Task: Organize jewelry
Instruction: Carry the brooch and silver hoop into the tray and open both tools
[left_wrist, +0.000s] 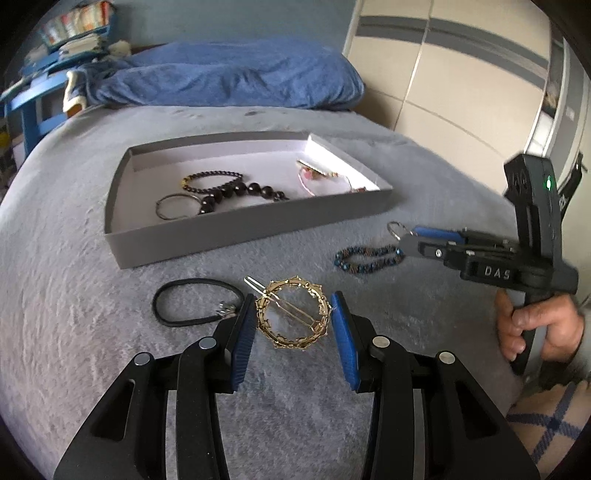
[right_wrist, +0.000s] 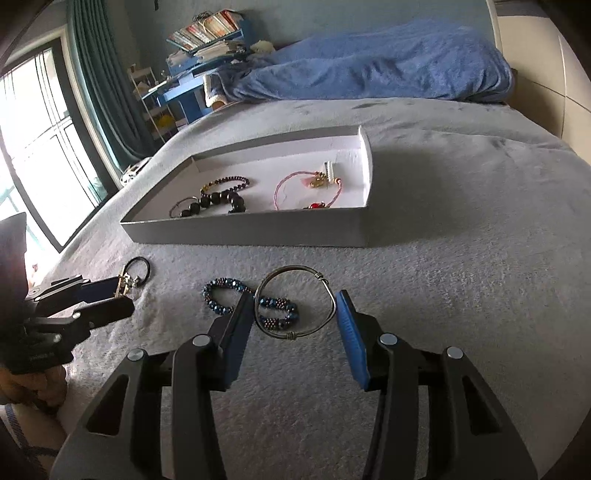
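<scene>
Jewelry lies partly in a shallow grey tray (left_wrist: 236, 229) and partly loose on the grey bedspread (left_wrist: 74, 325). In the left wrist view the left gripper (left_wrist: 294, 325) holds a round gold hair clip (left_wrist: 293, 316) between its blue pads (left_wrist: 341, 332), both pads touching the clip's rim at 9 and 3 o'clock. A black hair tie (left_wrist: 197, 301) lies just beside the clip at 9 o'clock, its metal clasp against the left pad.

In the right wrist view the right gripper (right_wrist: 291, 325) grips a thin silver wire bangle (right_wrist: 295, 306) across its width, the pads meeting the ring at 9 and 3 o'clock. The bangle appears lifted above the bedspread; a blue beaded bracelet (right_wrist: 255, 304) lies under and behind it, showing through the ring and out toward 10 o'clock. From the left wrist view the same bangle (left_wrist: 396, 229) pokes out beyond the right gripper's tips (left_wrist: 408, 240), above the beaded bracelet (left_wrist: 367, 254).

The tray sits at 12 o'clock of both grippers. Inside it are a dark small-bead bracelet (right_wrist: 225, 184), a string of large black beads (right_wrist: 218, 201), a thin metal ring (left_wrist: 173, 206), and a pink cord bracelet (right_wrist: 306, 188) with gold and red charms. A blue blanket (right_wrist: 369, 62) lies bunched beyond the tray
</scene>
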